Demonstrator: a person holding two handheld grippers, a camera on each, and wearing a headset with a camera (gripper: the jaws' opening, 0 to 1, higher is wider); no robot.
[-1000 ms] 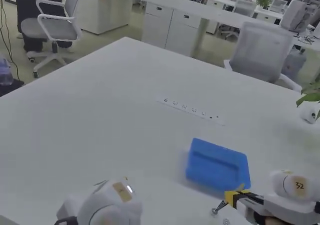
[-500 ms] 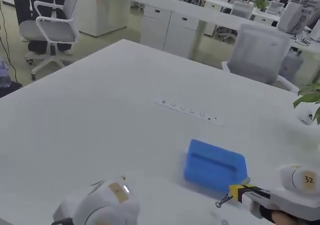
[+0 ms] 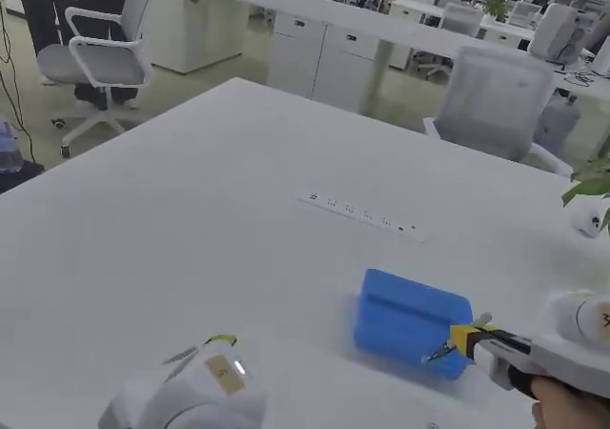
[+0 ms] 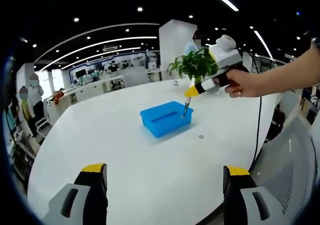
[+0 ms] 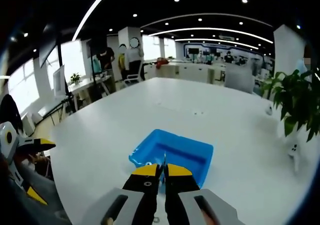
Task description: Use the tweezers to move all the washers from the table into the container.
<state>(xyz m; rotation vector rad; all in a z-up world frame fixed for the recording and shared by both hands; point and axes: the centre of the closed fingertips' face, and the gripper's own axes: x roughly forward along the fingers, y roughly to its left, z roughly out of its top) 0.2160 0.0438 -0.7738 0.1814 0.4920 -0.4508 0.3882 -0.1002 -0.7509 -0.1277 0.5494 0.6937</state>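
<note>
An open-plan office with swivel chairs [image 3: 95,57] and long white desks [image 3: 362,29] is spreading out behind the broad white tabletop [image 3: 191,219] you are working at. The blue container [image 3: 415,319] is sitting on its near right part. Your right tongs [image 3: 467,338] are pressed together on the tweezers [image 3: 441,355], and in the right gripper view the tweezer tips are hanging over the container's open inside. Whether a washer is sitting between those tips is too small to tell. Your left tongs [image 4: 164,170] are spread wide and gripping nothing, hovering over the near left of the tabletop, well apart from the container. One washer [image 4: 201,136] is lying flat on the tabletop just on the near side of the container.

You are most likely at the drop-off step, with the tweezers positioned over the container. Next you are probably easing the squeeze so the tips part and anything they carry falls inside. Then you are going for the washer beside the container: it is thin and flat, so you are bringing the tips in low on either side of its rim before closing
</note>
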